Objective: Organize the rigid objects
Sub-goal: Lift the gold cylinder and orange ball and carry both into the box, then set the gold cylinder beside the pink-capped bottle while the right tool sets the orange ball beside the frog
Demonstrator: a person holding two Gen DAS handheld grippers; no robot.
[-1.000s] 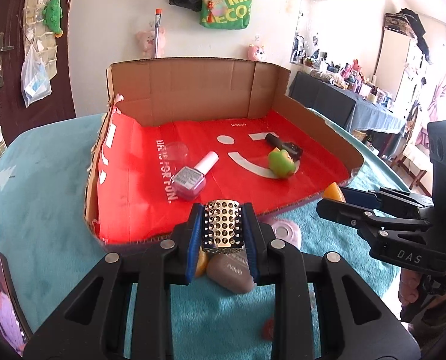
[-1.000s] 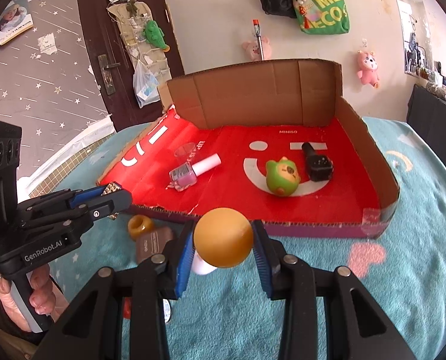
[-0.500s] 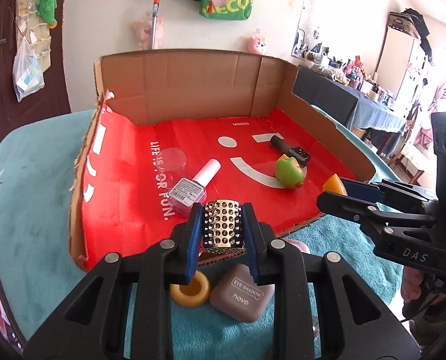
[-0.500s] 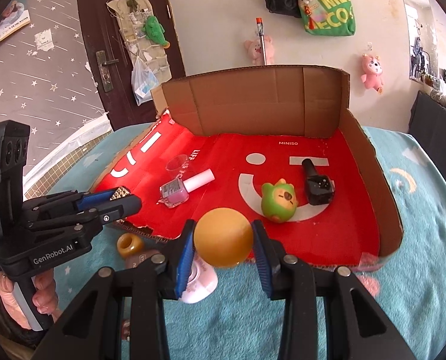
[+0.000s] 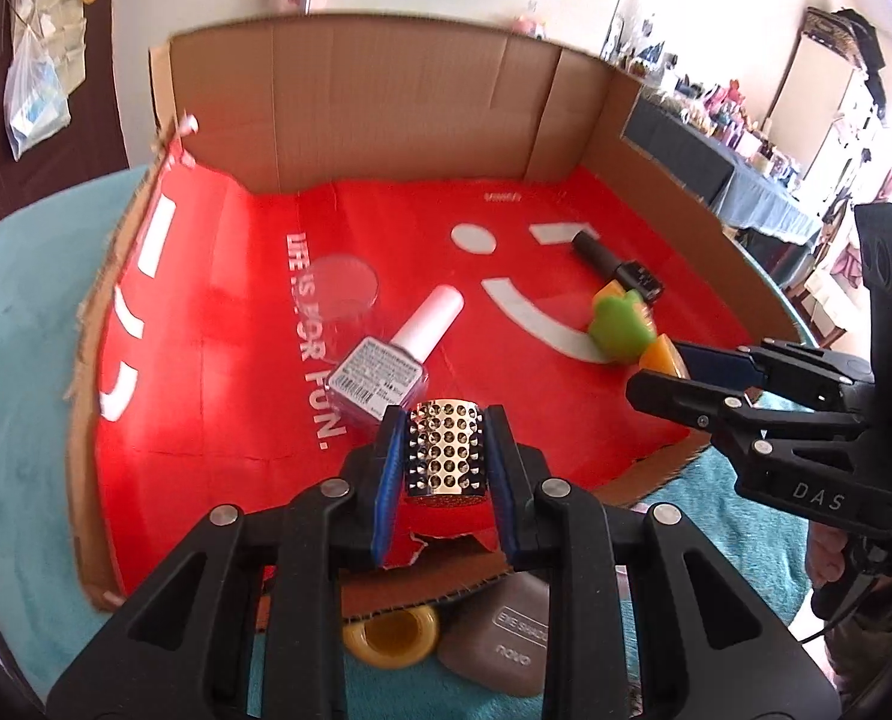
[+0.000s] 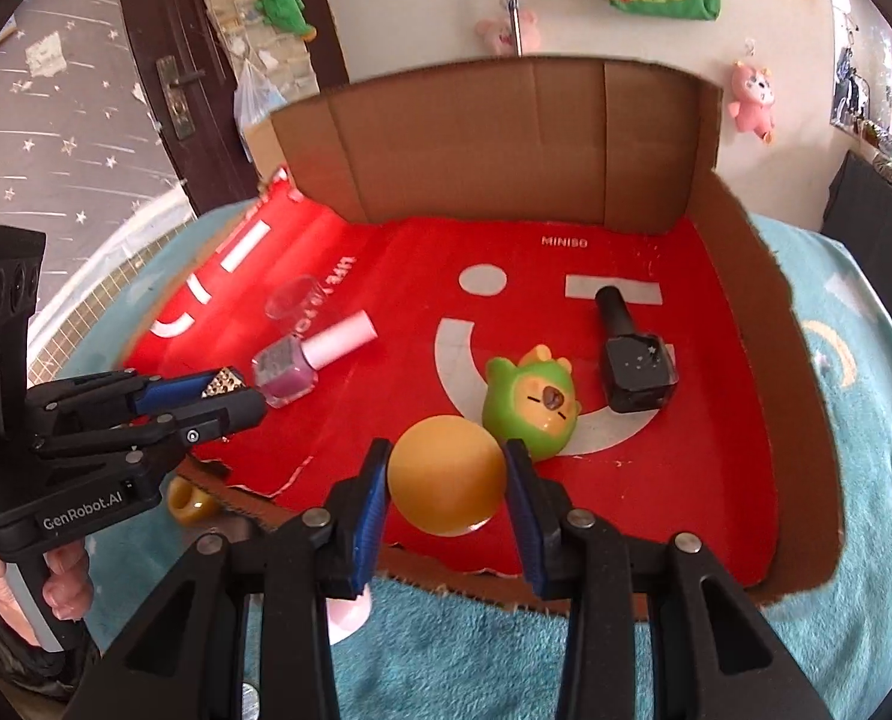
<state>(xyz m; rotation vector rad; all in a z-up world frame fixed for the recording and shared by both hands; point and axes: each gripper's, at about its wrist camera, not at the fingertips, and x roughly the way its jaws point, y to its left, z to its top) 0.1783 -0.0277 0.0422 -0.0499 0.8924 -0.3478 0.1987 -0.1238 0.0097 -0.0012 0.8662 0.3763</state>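
Left gripper (image 5: 443,450): blue pads clamped on both sides of a studded metal cylinder (image 5: 444,453), narrow gap, cylinder upright between the pads. Held over the near edge of the red liner inside the cardboard tray (image 5: 386,90), just in front of a pink nail polish bottle (image 5: 386,360) lying on its side.

Right gripper (image 6: 446,495): pads pressed against an orange ball (image 6: 444,483), wider gap than the left. Ball held above the tray's near edge, just beside a green figurine (image 6: 529,411); contact between the two not resolvable.

Also in tray: black bottle (image 6: 634,360), clear round lid (image 5: 342,285). Outside the tray on teal cloth (image 6: 835,600): yellow ring (image 5: 395,639), brown eye-shadow case (image 5: 499,642).
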